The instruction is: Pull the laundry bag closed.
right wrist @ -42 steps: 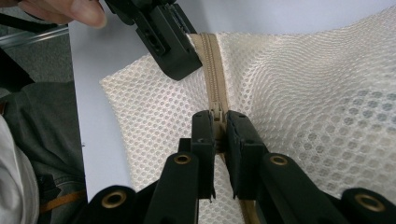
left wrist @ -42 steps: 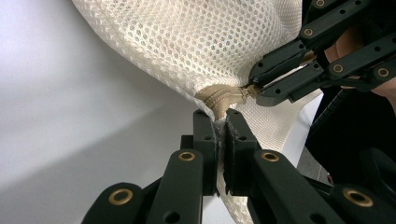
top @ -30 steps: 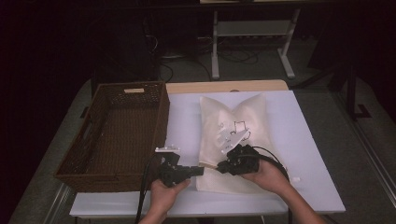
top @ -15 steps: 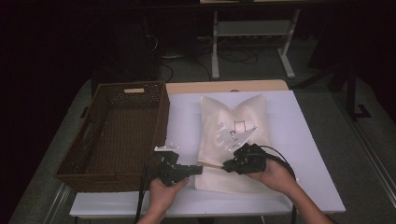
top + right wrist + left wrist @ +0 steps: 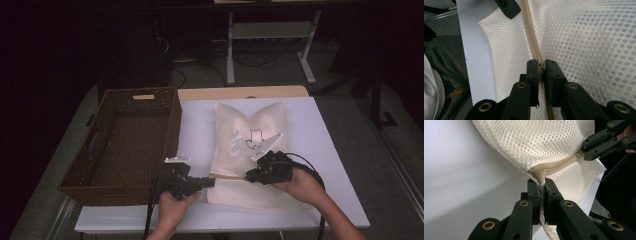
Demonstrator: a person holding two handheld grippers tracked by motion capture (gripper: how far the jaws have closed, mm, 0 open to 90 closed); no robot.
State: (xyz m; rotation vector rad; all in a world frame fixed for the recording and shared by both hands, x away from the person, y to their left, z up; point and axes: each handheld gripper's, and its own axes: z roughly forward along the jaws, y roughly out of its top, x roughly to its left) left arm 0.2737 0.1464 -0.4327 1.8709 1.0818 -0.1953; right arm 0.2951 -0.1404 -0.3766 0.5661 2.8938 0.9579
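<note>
A white mesh bag [image 5: 252,195] lies at the table's near edge, with a tan zipper [image 5: 554,166] along its side. My left gripper [image 5: 212,181] is shut on the bag's corner at the zipper's end [image 5: 542,182]. My right gripper [image 5: 249,176] is shut on the zipper's slider [image 5: 541,62], a short way along the zipper [image 5: 531,37] from the left jaws. The right gripper's black jaws also appear in the left gripper view, closed on the tan strip at the upper right. A cream cloth [image 5: 250,125] with a small black drawing lies just beyond the mesh; whether it sits inside the bag I cannot tell.
A brown wicker basket [image 5: 172,125] stands at the left of the white table [image 5: 310,130], close to my left hand. The table's near edge [image 5: 474,55] runs just beside the bag. Desk legs and cables lie on the floor behind.
My right gripper has slid a little to the right along the zipper, away from the left gripper. The left gripper has kept still on the bag's corner.
</note>
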